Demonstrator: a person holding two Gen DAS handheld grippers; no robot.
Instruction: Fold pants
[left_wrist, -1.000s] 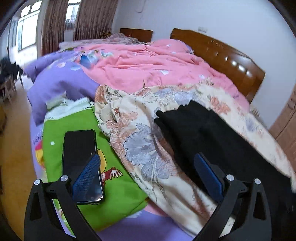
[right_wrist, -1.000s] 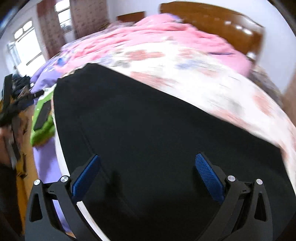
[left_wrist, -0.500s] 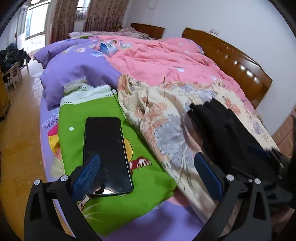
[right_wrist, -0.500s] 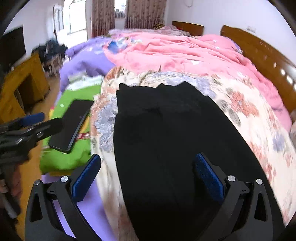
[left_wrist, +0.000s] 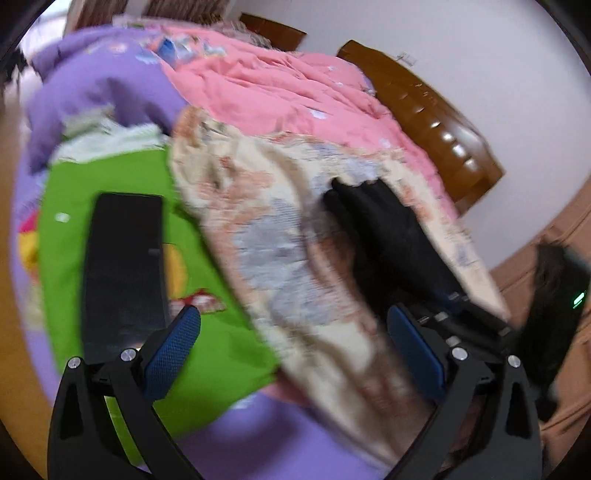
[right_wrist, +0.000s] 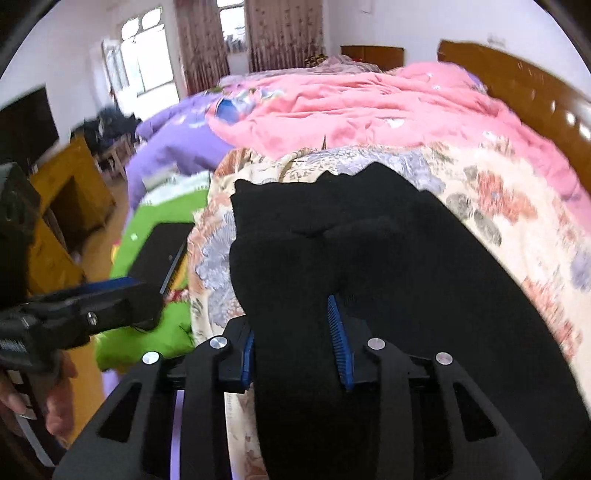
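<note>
Black pants (right_wrist: 406, 266) lie spread on a floral blanket (right_wrist: 498, 206) on the bed. My right gripper (right_wrist: 295, 350) is at their near edge. Its jaws are closing, and a bunched fold of black cloth fills the gap and is squeezed between the blue pads (right_wrist: 338, 339). In the left wrist view the pants (left_wrist: 388, 236) lie to the right. My left gripper (left_wrist: 293, 354) stands open there with nothing between its fingers, above the near edge of the floral blanket (left_wrist: 277, 240). In the right wrist view the left gripper (right_wrist: 110, 302) and the hand (right_wrist: 55, 406) holding it show at the left.
A dark phone (left_wrist: 123, 269) lies on a green sheet (left_wrist: 221, 350) left of the blanket. Pink quilt (right_wrist: 369, 107) and purple quilt (right_wrist: 173, 140) cover the far bed. A wooden headboard (right_wrist: 517, 77) stands at the right, and a wooden cabinet (right_wrist: 66, 195) at the left on the floor.
My right gripper's jaws have come together from wide open onto a bunch of the pants' near edge. My left gripper has shifted toward the right one and rolled; its view is blurred.
</note>
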